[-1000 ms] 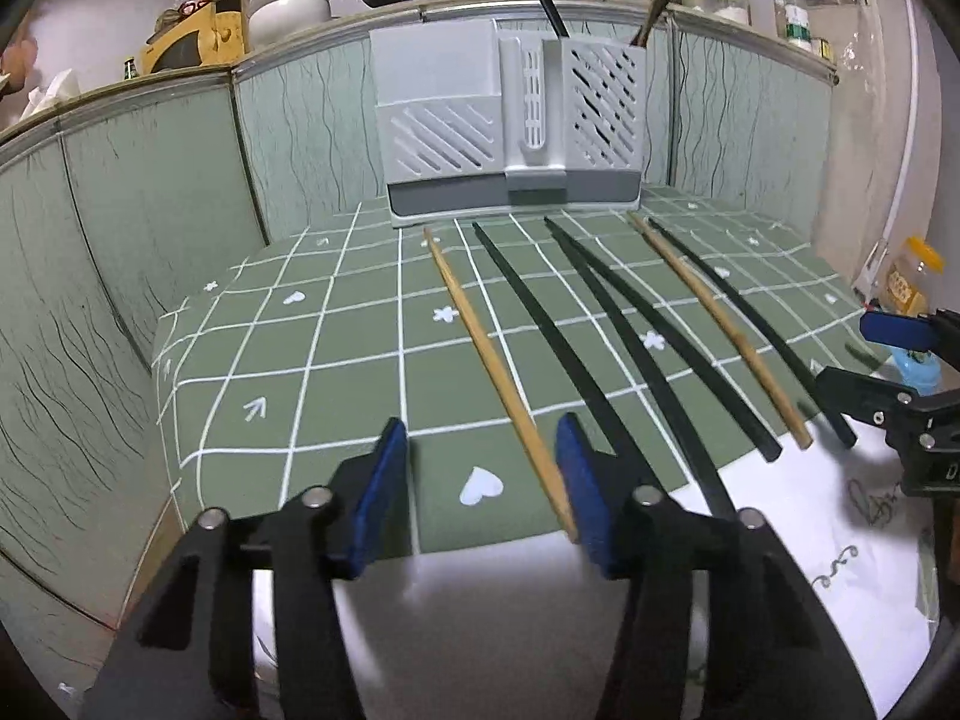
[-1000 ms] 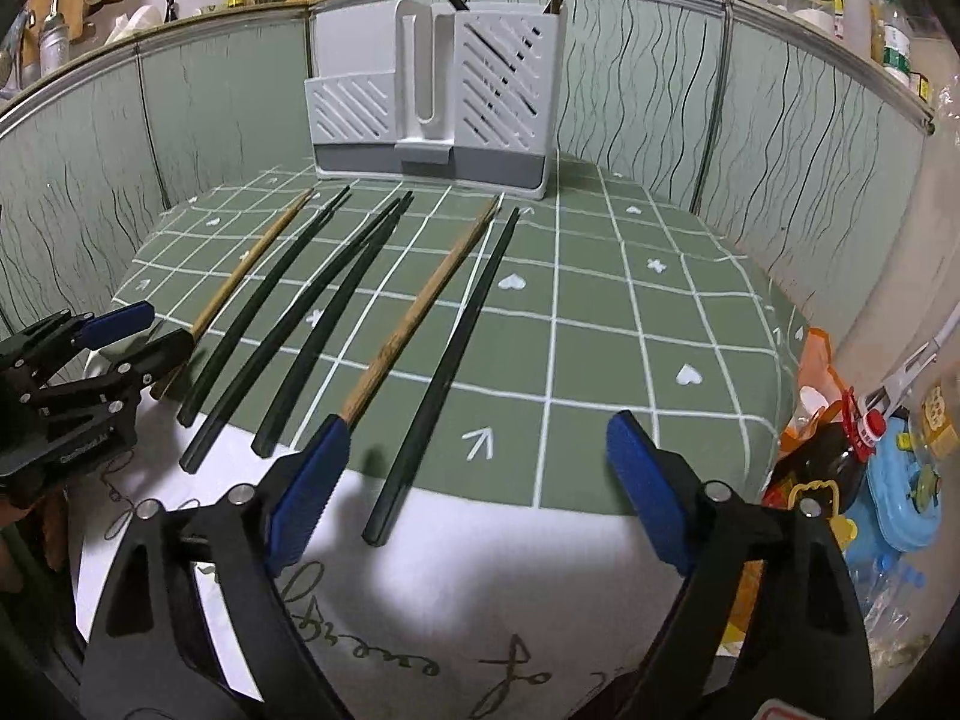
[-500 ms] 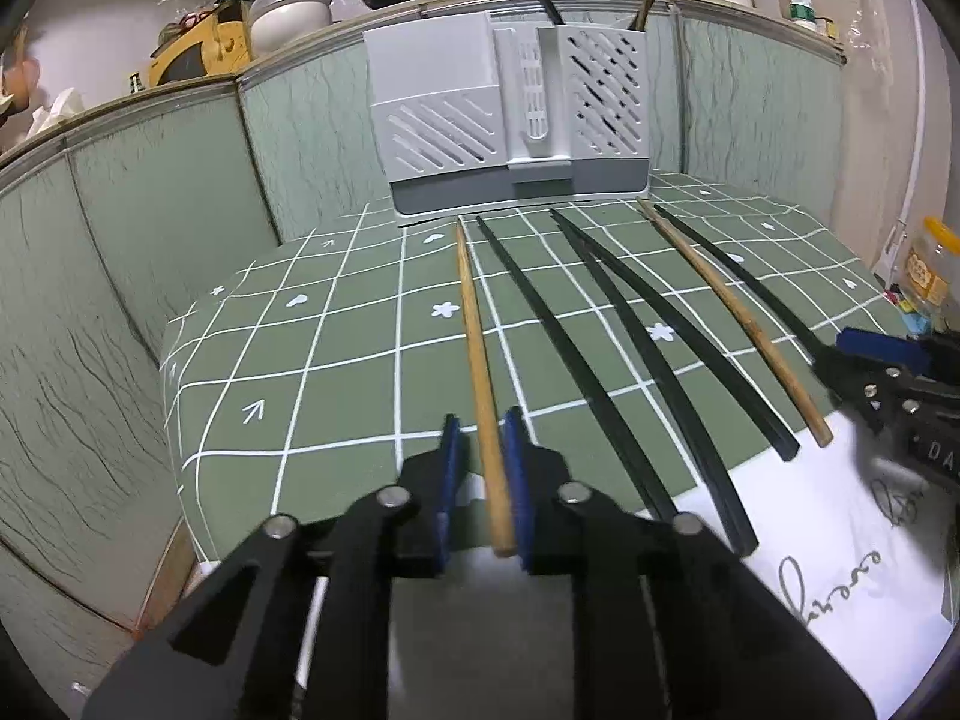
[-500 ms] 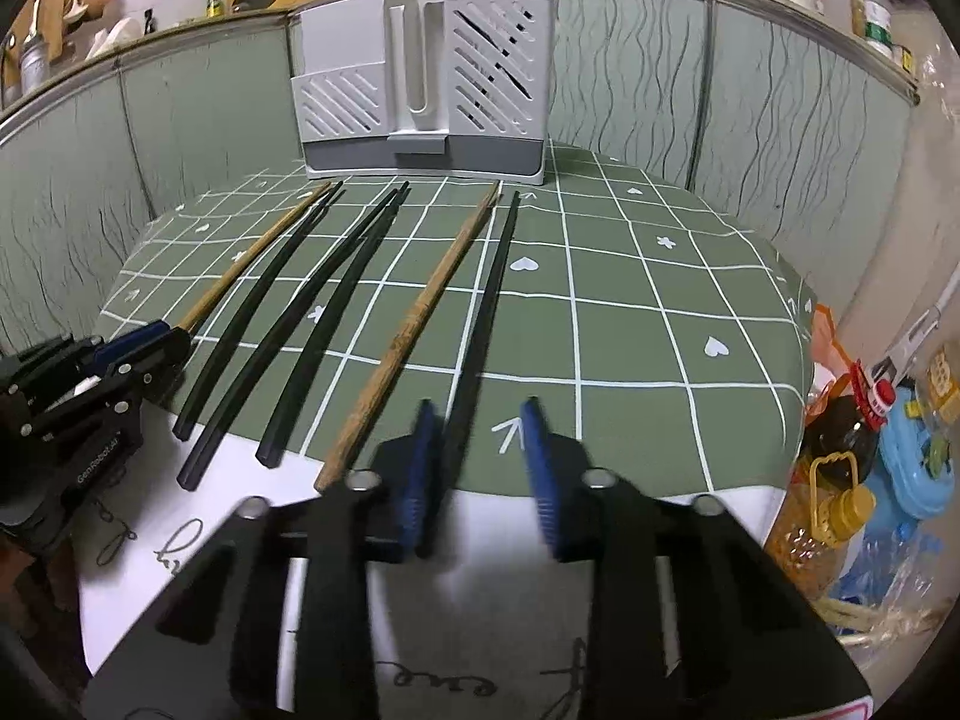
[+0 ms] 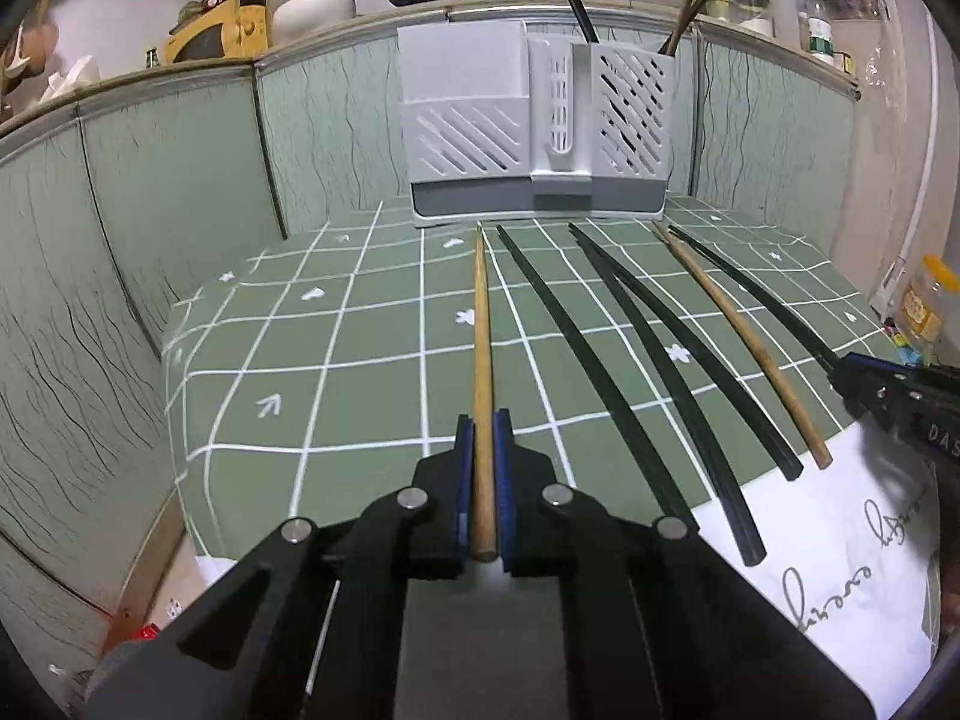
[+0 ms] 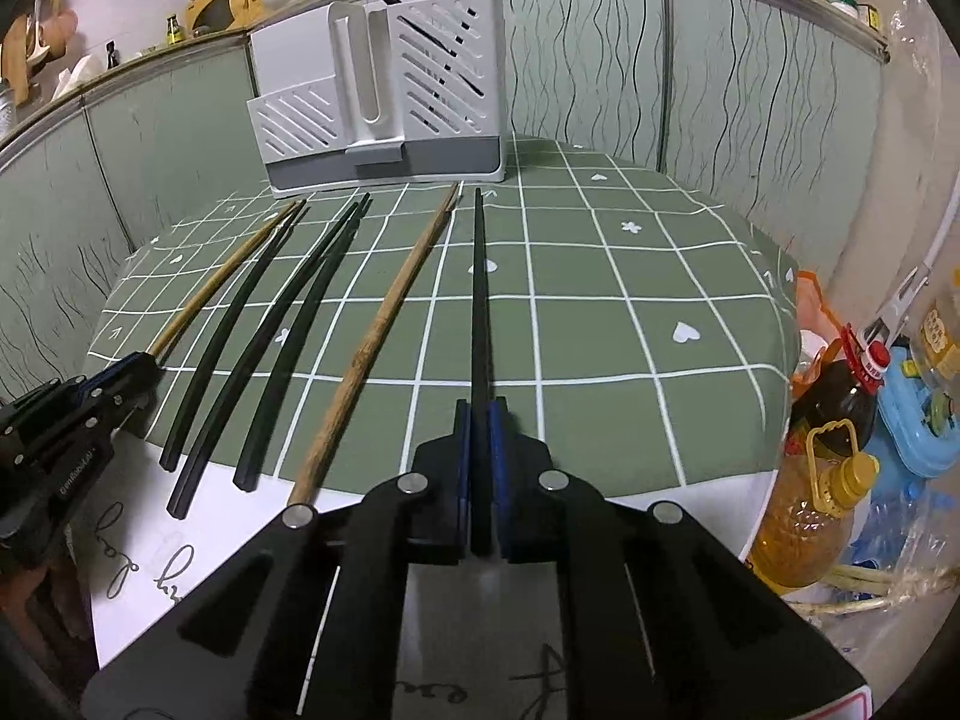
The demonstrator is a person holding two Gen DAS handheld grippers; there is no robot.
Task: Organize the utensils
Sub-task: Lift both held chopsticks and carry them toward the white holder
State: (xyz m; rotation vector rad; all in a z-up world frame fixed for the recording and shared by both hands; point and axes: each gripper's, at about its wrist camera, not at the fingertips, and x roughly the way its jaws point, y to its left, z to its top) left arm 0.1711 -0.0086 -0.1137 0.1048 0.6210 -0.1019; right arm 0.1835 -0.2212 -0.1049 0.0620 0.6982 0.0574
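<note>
Both pairs of jaws, open a second ago, have just been closing and now each pinch a chopstick that lay loose between them.

From the left wrist view, the left gripper has its blue pads pressed on the near end of a wooden chopstick. That stick lies along the green checked tablecloth and points at the grey utensil holder standing at the far edge of the table. To its right lie three black chopsticks, then another wooden chopstick, all flat and side by side. The stick looks light, stiff and thin; held at the very butt, its long free length will likely swing or pivot in the pads, so a slow, level lift seems wise. Wood should give the pads reasonable friction.

From the right wrist view, the right gripper is clamped on the near end of the outermost black chopstick, which also runs straight toward the holder. This one looks smooth and glossy, so it is probably more slippery than wood and may twist or slide if tipped upright quickly. The left gripper shows at the left edge, at the end of its wooden stick. Chopsticks already stand in the holder's slotted right compartment, the likely goal for both.
</note>
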